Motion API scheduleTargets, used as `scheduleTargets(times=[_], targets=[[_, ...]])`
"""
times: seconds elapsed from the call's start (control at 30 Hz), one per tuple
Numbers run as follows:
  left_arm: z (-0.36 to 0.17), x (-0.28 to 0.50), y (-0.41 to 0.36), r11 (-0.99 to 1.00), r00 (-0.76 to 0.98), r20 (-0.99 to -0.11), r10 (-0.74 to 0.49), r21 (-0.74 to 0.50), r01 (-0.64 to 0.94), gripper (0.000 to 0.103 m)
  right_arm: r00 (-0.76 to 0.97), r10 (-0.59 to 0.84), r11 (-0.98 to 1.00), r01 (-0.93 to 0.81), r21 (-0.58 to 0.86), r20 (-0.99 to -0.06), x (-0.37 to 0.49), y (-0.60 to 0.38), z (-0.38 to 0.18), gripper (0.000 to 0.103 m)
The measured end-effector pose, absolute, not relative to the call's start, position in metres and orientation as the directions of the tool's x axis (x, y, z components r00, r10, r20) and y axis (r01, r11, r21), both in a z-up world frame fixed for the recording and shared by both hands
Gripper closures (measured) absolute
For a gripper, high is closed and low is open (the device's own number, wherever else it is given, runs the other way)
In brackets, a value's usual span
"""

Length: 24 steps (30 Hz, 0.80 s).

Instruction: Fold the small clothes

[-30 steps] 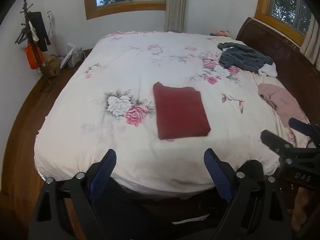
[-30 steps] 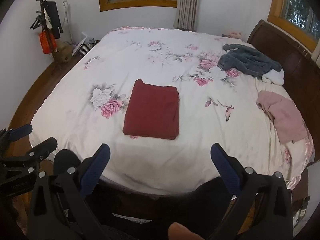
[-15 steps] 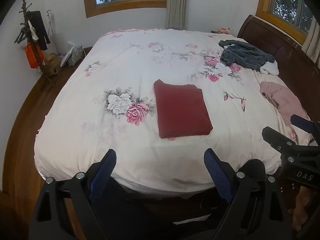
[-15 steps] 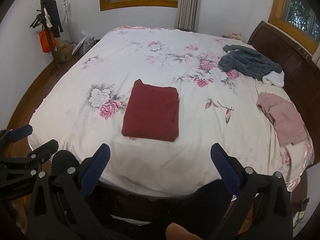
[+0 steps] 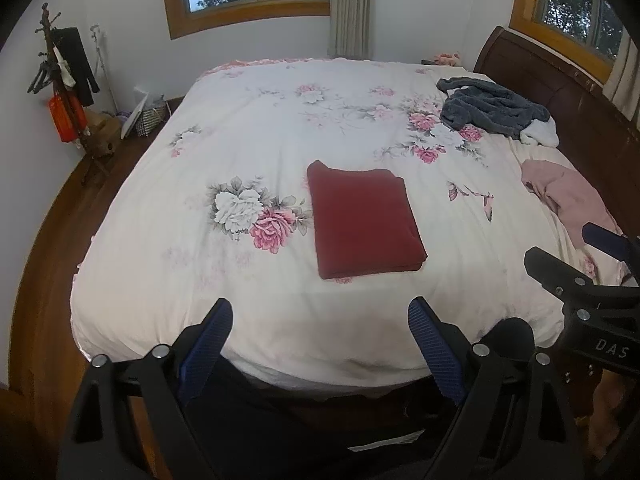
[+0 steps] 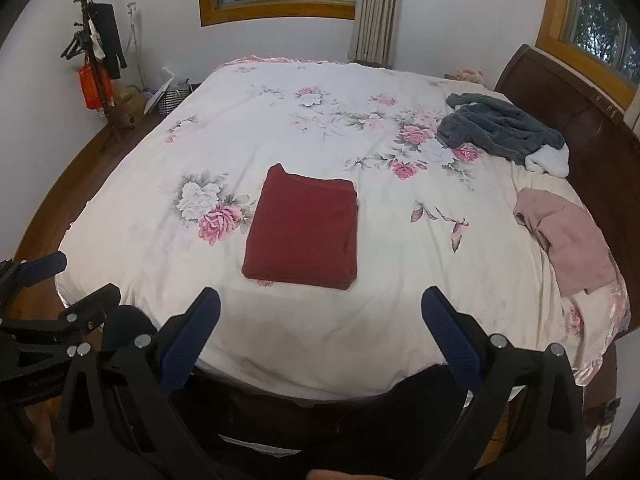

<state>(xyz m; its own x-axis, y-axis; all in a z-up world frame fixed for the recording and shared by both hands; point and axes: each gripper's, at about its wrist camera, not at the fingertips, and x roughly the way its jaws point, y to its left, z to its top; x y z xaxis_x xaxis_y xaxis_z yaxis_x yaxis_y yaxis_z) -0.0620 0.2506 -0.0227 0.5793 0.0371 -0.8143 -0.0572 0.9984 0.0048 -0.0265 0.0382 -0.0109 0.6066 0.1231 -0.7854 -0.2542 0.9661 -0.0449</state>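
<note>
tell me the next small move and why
Probably swing the right tongs toward the pink garment. The red cloth already lies folded flat, both tongs are open and empty, and the pink one sits crumpled at the bed's right edge.

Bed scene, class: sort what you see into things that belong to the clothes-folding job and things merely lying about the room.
Belongs to the job:
- folded dark red garment
- crumpled pink garment
- rumpled grey fleece garment
- left gripper, open
- right gripper, open

Just lying about:
- wooden coat stand
- red bag hanging on it
- striped basket on the floor
</note>
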Motion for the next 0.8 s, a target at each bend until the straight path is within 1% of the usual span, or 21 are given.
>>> scheduleTargets(times=[0.1, 0.8], targets=[[-0.0235, -0.0603, 0.2493, 0.999, 0.577, -0.816, 0.037, 0.008, -0.054, 0.013, 0.625, 0.128, 0.967, -0.252, -0.043, -0.77, -0.027, 0.0374, -0.0102, 0.003], [-0.0214, -0.0542, 0.2506, 0.999, 0.575, -0.818, 0.029, 0.003, -0.046, 0.013, 0.618, 0.121, 0.968, -0.245, -0.044, -0.777, -0.0196, 0.0411, -0.0107, 0.003]])
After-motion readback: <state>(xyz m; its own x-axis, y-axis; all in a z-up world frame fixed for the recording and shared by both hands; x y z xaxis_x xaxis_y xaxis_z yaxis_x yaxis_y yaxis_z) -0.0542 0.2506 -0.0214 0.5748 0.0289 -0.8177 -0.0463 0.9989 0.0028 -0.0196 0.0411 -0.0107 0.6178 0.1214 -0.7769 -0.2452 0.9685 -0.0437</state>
